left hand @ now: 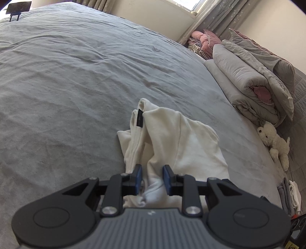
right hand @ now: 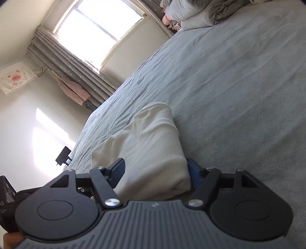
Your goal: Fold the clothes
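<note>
The left gripper (left hand: 152,179) is holding its blue-padded fingers (left hand: 138,177) apart with a bunched ridge of the cream garment (left hand: 172,145) sitting in the gap between them; the pads are lying close to the cloth on either side, but whether they are actually pressing on it cannot be told from this view. The right gripper (right hand: 155,173) is spreading its fingers (right hand: 117,169) wider, and a thick folded roll of the same cream garment (right hand: 151,153) is filling the space between them, its end resting against the right-hand pad while the left-hand pad is standing a little clear of the fabric.

Beyond the left gripper, the garment is lying crumpled on the grey bed cover (left hand: 76,86), with a dark label (left hand: 140,117) showing at the raised neckline on its far side. In the right wrist view the roll is stretching away from the fingers across the same grey cover (right hand: 229,86), one end lifted.

Farther out in the left view, a folded grey quilt (left hand: 246,82) is lying along the bed's right side with pillows (left hand: 267,57) stacked behind it, and a white plush toy (left hand: 275,143) is resting just below it. A small stack of folded cloths (left hand: 289,195) is sitting near the right edge. A pink bundle (left hand: 201,40) is lying by the curtain (left hand: 220,17).

In the right view a bright window (right hand: 99,32) is glowing above grey curtains (right hand: 76,65), and a pink item (right hand: 73,91) is hanging beside them. A bit of a hand (right hand: 9,239) is showing at the lower left corner.
</note>
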Demonstrator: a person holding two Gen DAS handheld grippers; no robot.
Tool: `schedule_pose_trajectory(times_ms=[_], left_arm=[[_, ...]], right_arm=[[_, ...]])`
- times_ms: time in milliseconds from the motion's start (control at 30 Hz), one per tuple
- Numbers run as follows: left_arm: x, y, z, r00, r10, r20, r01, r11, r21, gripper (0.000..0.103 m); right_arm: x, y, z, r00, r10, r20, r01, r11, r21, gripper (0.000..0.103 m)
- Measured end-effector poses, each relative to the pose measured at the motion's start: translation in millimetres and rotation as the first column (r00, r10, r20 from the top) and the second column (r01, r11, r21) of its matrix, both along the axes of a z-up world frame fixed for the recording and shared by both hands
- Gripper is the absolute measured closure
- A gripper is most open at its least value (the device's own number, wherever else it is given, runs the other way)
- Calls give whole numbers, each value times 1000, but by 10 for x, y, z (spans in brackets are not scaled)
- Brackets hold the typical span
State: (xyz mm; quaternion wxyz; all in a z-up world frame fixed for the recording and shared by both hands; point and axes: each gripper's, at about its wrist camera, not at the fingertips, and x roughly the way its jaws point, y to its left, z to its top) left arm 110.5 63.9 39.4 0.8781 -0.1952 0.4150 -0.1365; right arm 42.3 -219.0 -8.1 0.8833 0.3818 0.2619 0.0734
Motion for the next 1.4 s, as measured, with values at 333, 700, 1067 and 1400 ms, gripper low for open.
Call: schedule_pose_trajectory(times_ms=[333,700,1067,1400], left_arm=[[3,15,3,1000,11,-5,-11,1000,-6,77],[24,63,-9,999,18,-29,-20,999,-41,77],[66,201,-83,995,46,-84,-58,989,-137,78],[60,203,-101,996,48,-76,-58,990,-126,78]], right_arm=[[47,19,13,999,42,-28,-43,998,-41,34],[63,47,31,997,43,-59,-47,997,-55,46],[27,20,32,996,79,-40,-80,997,-20,46],[64,22,84,995,57,-77,-56,998,13,53]])
